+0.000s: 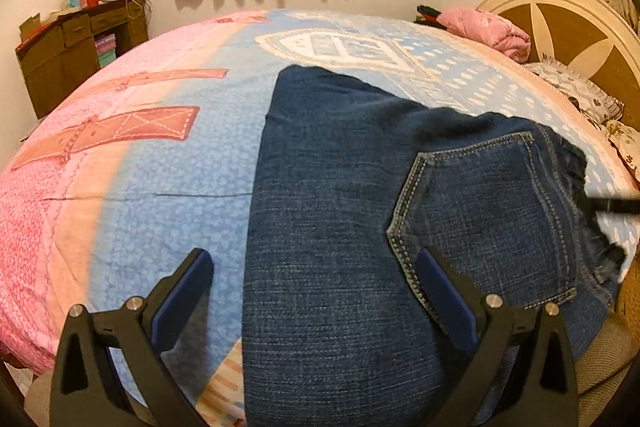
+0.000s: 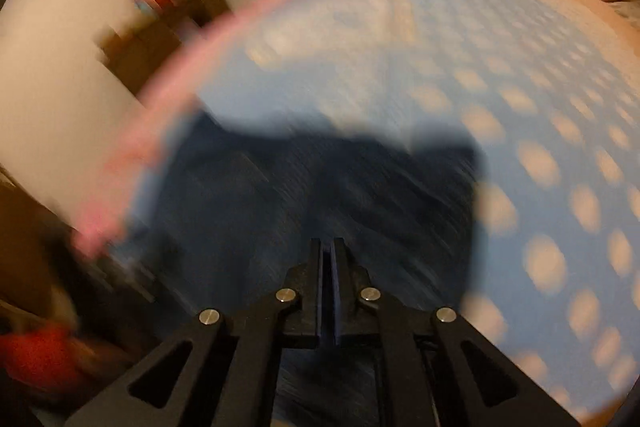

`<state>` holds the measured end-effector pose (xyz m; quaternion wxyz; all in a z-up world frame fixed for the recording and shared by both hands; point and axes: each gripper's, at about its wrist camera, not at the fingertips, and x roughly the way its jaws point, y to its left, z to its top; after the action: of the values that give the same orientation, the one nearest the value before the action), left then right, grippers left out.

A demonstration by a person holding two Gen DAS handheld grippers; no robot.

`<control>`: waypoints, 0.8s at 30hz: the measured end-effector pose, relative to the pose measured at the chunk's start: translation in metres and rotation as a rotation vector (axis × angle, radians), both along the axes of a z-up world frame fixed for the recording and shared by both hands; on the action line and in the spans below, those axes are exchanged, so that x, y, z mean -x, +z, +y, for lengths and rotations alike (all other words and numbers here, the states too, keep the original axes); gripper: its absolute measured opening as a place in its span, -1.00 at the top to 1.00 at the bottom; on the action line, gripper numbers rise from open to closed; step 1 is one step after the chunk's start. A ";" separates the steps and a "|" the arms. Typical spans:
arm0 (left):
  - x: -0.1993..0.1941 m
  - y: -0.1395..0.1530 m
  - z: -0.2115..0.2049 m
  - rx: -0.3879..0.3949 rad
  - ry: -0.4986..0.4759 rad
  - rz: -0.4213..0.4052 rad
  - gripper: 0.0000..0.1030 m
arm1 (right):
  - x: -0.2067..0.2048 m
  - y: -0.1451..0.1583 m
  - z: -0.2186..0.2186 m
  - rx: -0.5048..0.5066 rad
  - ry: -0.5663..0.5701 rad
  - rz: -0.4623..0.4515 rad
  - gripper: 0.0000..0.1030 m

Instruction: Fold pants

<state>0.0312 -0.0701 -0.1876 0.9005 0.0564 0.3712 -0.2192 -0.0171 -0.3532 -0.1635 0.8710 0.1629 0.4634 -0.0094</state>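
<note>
Left gripper (image 1: 316, 267) jaws wide over jeans (image 1: 340, 207), angled down

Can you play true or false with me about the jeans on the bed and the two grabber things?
1. The jeans lie on a bedspread that is pink and blue. True.
2. The left gripper is squeezed shut. False: its jaws stand wide apart above the jeans, holding nothing.
3. A back pocket with pale stitching faces up. True.
4. The right gripper is wide open. False: its two fingers are pressed together; the picture is too blurred to tell whether cloth is between them.
5. A green pillow sits by the headboard. False: the bundle there is pink.
</note>
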 end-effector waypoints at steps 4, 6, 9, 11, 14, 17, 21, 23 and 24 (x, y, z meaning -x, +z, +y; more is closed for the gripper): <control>-0.007 0.008 0.004 -0.018 -0.024 0.082 -1.00 | 0.045 -0.013 -0.041 -0.063 -0.236 0.007 0.89; -0.009 0.018 0.008 -0.016 -0.033 0.073 -1.00 | 0.067 -0.010 -0.054 -0.162 -0.284 -0.071 0.87; -0.016 0.037 0.019 0.008 -0.021 0.024 -1.00 | 0.085 -0.013 -0.070 -0.424 -0.292 -0.202 0.52; -0.029 0.043 0.026 0.045 -0.002 0.040 -1.00 | 0.088 -0.018 -0.077 -0.467 -0.324 -0.236 -0.12; -0.059 0.040 0.030 0.080 0.008 0.144 -1.00 | 0.085 -0.030 -0.089 -0.497 -0.377 -0.266 -0.27; -0.073 0.027 0.028 0.073 0.024 0.201 -1.00 | 0.071 -0.043 -0.084 -0.530 -0.388 -0.254 -0.27; -0.072 0.022 0.022 0.059 0.026 0.189 -1.00 | 0.051 -0.045 -0.038 -0.381 -0.298 -0.179 -0.30; -0.069 0.020 0.015 0.013 0.016 0.173 -1.00 | 0.045 -0.041 -0.030 -0.336 -0.268 -0.143 -0.30; -0.068 0.019 0.014 -0.003 0.015 0.164 -1.00 | 0.043 -0.041 -0.029 -0.346 -0.257 -0.136 -0.30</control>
<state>0.0989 -0.0564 -0.1683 0.8685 0.0371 0.4446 -0.2159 -0.0601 -0.3818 -0.2041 0.8510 0.3676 0.3739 -0.0295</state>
